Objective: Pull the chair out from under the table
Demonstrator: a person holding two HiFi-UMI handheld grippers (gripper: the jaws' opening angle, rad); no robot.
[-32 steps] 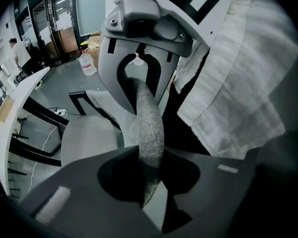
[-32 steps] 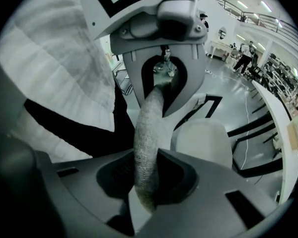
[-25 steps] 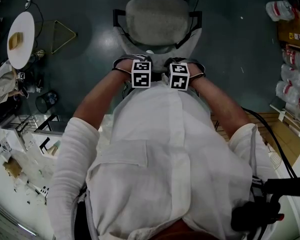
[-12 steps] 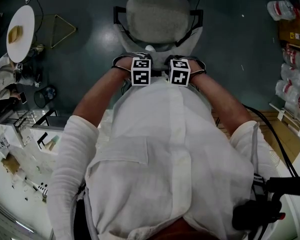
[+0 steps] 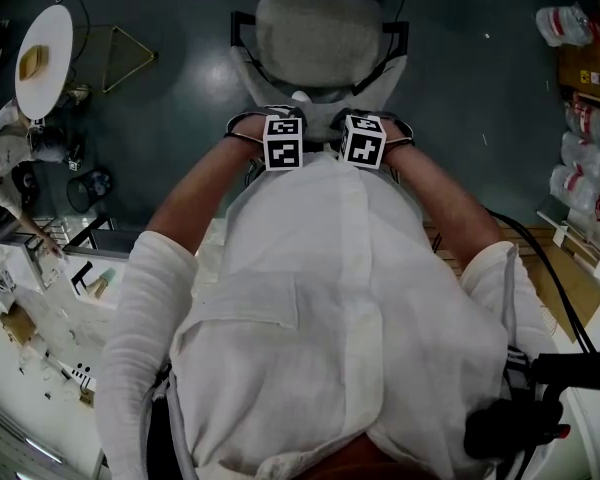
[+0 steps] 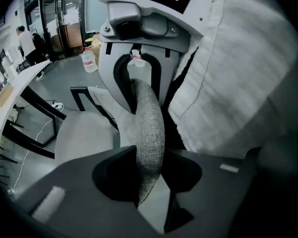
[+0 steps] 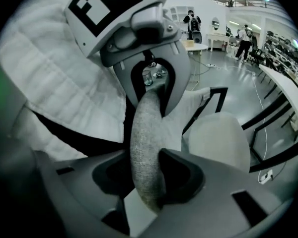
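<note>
Left gripper [image 6: 141, 192]: jaws opening, top edge of backrest [image 6: 150, 128] between them (grip going slack).
Right gripper [image 7: 148, 192]: jaws opening, same backrest edge between.
Chair [image 5: 318, 38]: on dark floor [image 5: 180, 78], just beyond both grippers.

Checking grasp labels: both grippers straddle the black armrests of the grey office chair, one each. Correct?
Wrong part: not the armrests. The left gripper and right gripper straddle the top edge of the chair's grey backrest, their jaws opening around it; the two gripper views show this.
</note>
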